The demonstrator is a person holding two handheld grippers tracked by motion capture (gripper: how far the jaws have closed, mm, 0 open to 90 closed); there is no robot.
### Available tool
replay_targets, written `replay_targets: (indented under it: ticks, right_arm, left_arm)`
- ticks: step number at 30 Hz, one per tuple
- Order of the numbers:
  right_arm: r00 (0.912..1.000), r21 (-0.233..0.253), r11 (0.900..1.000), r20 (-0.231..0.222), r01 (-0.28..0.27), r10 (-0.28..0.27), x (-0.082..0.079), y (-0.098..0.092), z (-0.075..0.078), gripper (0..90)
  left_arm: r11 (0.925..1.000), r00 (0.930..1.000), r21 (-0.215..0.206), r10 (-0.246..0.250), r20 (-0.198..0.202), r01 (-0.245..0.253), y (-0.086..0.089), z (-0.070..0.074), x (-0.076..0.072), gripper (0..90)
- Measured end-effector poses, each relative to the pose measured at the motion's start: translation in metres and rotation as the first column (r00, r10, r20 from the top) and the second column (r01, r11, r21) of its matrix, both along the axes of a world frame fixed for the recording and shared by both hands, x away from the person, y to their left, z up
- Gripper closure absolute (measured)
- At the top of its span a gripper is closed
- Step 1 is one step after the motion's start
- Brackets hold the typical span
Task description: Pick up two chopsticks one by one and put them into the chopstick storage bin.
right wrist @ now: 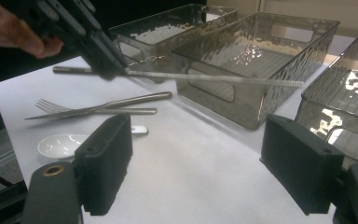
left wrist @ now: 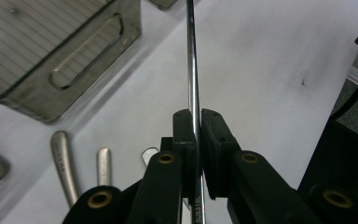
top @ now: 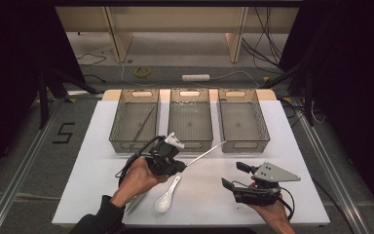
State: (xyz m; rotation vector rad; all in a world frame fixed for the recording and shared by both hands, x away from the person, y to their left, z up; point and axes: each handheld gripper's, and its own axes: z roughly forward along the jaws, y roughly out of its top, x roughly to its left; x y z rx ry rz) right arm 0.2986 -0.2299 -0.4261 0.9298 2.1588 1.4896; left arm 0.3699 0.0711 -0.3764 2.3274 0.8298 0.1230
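A thin metal chopstick [top: 204, 153] hangs over the white tabletop [top: 282, 146]. My left gripper [top: 181, 165] is shut on its near end, and its tip points toward the front of the middle clear bin [top: 191, 145]. In the left gripper view the rod [left wrist: 192, 70] runs straight up from between the shut jaws [left wrist: 196, 116]. My right gripper [top: 231, 174] stands open at the front right, its jaws [right wrist: 200, 154] wide apart with nothing between them. From there I see the left gripper [right wrist: 109, 70] holding the chopstick [right wrist: 214, 77] level above the table.
A white ceramic spoon [top: 168, 197] lies near the front edge. A fork [right wrist: 74, 111] and another metal utensil handle [left wrist: 64, 163] lie beside it. Left bin [top: 131, 145] holds a thin metal stick; the right bin [top: 246, 145] stands beside the middle one.
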Motion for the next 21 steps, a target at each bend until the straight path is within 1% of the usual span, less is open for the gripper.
replay_targets:
  ticks: [2, 5, 6, 9, 10, 12, 14, 16, 19, 21]
  right_arm:
    - [1.0000, 0.000, 1.000, 0.000, 0.000, 0.000, 0.000, 0.000, 0.000, 25.6]
    - [1.0000, 0.000, 1.000, -0.001, 0.001, -0.001, 0.000, 0.000, 0.000, 25.6]
    - [1.0000, 0.000, 1.000, 0.000, 0.000, 0.000, 0.000, 0.000, 0.000, 25.6]
    - [1.0000, -0.002, 1.000, -0.001, -0.001, 0.001, 0.000, 0.000, 0.000, 25.6]
    - [1.0000, -0.002, 1.000, -0.001, 0.000, 0.000, 0.000, 0.000, 0.000, 25.6]
    - [1.0000, -0.001, 1.000, -0.002, -0.001, 0.001, 0.000, 0.000, 0.000, 25.6]
    - [1.0000, -0.003, 1.000, -0.002, -0.001, 0.001, 0.000, 0.001, 0.000, 25.6]
    - [1.0000, -0.003, 1.000, -0.003, -0.001, 0.001, 0.000, 0.001, 0.000, 25.6]
    - [1.0000, -0.002, 1.000, -0.003, -0.001, 0.001, 0.000, 0.001, 0.000, 25.6]
    - [1.0000, -0.001, 1.000, -0.004, -0.002, 0.002, 0.000, 0.001, 0.000, 25.6]
  left_arm:
    - [0.9998, 0.9999, -0.015, 0.014, 0.008, -0.014, 0.008, 0.005, 0.003, 84.6]
    - [0.9976, 0.9980, -0.046, 0.054, 0.033, -0.053, 0.022, 0.012, 0.008, 84.6]
    - [0.9967, 0.9969, -0.050, 0.067, 0.043, -0.065, 0.027, 0.015, 0.010, 84.6]
    - [0.9902, 0.9902, -0.080, 0.120, 0.071, -0.114, 0.042, 0.021, 0.015, 84.6]
    - [0.9876, 0.9872, -0.087, 0.137, 0.080, -0.130, 0.048, 0.023, 0.018, 84.6]
    - [0.9823, 0.9792, -0.086, 0.175, 0.103, -0.167, 0.057, 0.024, 0.022, 84.6]
    - [0.9771, 0.9747, -0.098, 0.199, 0.103, -0.189, 0.066, 0.024, 0.027, 84.6]
    - [0.9700, 0.9662, -0.104, 0.231, 0.115, -0.219, 0.073, 0.023, 0.032, 84.6]
    - [0.9583, 0.9544, -0.117, 0.274, 0.118, -0.261, 0.086, 0.023, 0.040, 84.6]
    - [0.9494, 0.9435, -0.121, 0.305, 0.131, -0.290, 0.094, 0.024, 0.046, 84.6]
